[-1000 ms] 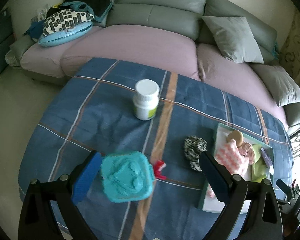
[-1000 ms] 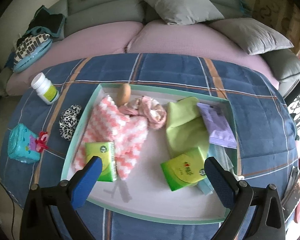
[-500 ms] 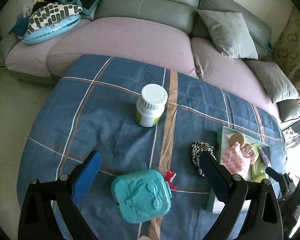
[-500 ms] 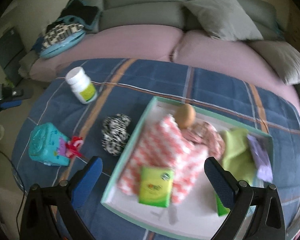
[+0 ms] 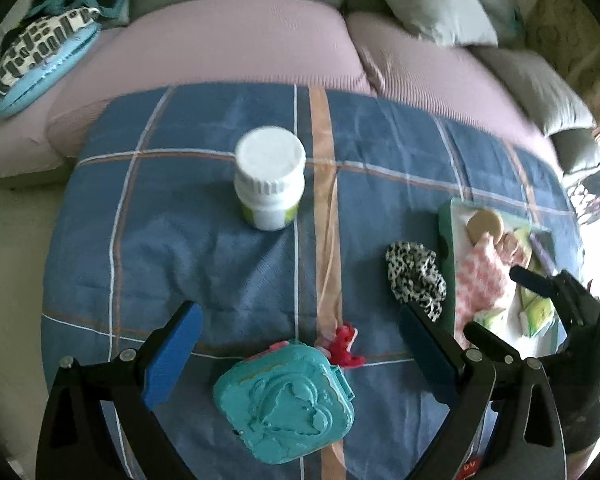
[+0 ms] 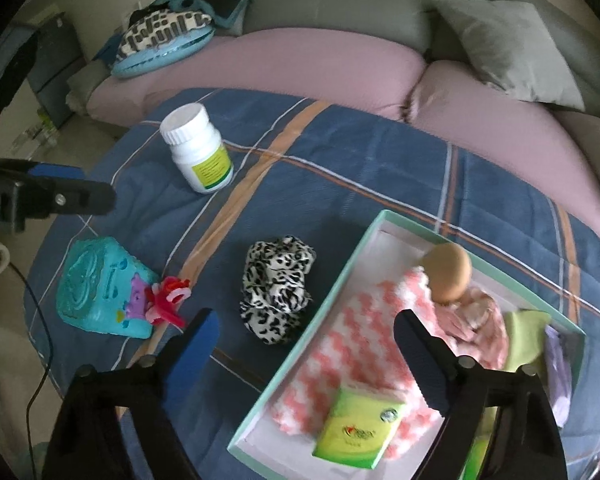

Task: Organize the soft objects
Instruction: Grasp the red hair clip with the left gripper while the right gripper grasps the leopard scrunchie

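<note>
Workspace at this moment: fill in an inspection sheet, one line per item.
Surface: blue plaid cloth, wrinkled.
Job's things: leopard scrunchie on the cloth beside the tray; pink towel, tissue pack, green cloth inside the tray.
Clutter: bottle upright; teal case with red clip beside it.
Grippers: left gripper open above the case; right gripper open, empty.
Cables: black cable at the table edge.
Surroundings: sofa, cushions.

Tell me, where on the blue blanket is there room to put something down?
Bare blanket lies between the white bottle and the tray, and left of the bottle toward the blanket's edge. It is crowded inside the tray and near the leopard scrunchie and teal toy case.
</note>
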`<state>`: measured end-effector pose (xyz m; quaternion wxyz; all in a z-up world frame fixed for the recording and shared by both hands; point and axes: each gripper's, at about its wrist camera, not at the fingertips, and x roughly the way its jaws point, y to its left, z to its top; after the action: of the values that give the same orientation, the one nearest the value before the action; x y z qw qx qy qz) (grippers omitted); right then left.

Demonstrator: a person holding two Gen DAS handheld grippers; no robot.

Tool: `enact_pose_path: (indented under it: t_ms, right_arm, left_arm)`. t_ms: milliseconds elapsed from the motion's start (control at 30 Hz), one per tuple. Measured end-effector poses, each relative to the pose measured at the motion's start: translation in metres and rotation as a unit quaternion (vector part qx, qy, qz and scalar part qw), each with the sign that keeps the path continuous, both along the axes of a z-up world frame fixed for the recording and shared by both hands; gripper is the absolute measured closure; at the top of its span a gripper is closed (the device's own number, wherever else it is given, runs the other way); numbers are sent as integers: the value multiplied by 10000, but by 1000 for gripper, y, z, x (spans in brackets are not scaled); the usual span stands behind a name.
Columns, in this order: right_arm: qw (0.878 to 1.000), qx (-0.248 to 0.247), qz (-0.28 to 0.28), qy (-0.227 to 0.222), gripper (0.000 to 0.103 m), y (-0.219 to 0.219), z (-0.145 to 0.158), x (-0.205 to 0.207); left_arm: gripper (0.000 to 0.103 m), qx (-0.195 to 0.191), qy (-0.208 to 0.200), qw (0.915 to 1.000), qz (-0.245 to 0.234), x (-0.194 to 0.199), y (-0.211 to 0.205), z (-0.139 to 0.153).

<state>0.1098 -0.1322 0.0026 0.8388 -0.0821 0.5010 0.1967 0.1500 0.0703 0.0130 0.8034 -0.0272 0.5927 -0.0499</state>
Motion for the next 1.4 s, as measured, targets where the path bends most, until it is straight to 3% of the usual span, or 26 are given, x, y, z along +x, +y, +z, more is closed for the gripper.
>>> enact_pose_path:
  t_ms: [100, 267, 367, 500, 700, 800, 1133, 1200, 1400]
  right_arm:
    - [9998, 10, 163, 112, 20, 6, -7, 5]
    - [9991, -6, 339, 249, 28, 13, -17, 15]
    - [9983, -15, 486, 320, 30, 17, -22, 20]
    - [9963, -39, 731, 460, 45, 21, -26, 26]
    - [9931, -244, 1008, 555, 50, 27, -33, 32]
    - [9915, -246, 1147, 569, 50, 28, -32, 33]
    - [9865, -411, 1404, 737, 58, 43, -47, 39]
    - [9864, -405, 1396, 763, 60, 43, -50, 41]
    - [9867, -322, 1368, 812, 63, 43, -54, 47]
  left_arm:
    - [5, -29, 331, 9994, -87, 10, -6, -12]
    - [11, 286, 843, 9946, -537, 23, -24, -33]
    - [20, 390, 1249, 9882, -801, 29, -34, -49]
    - [20, 532, 1689, 9777, -1126, 35, -46, -67]
    - [21, 742, 2165, 9609, -1556, 39, -61, -87]
    - [38, 700, 2384, 9543, -1661, 40, -67, -96]
    - [47, 891, 2601, 9441, -1818, 56, -82, -124]
    - [59, 898, 2638, 9425, -1843, 57, -85, -133]
    - [72, 793, 2650, 9420, -1899, 58, -95, -143]
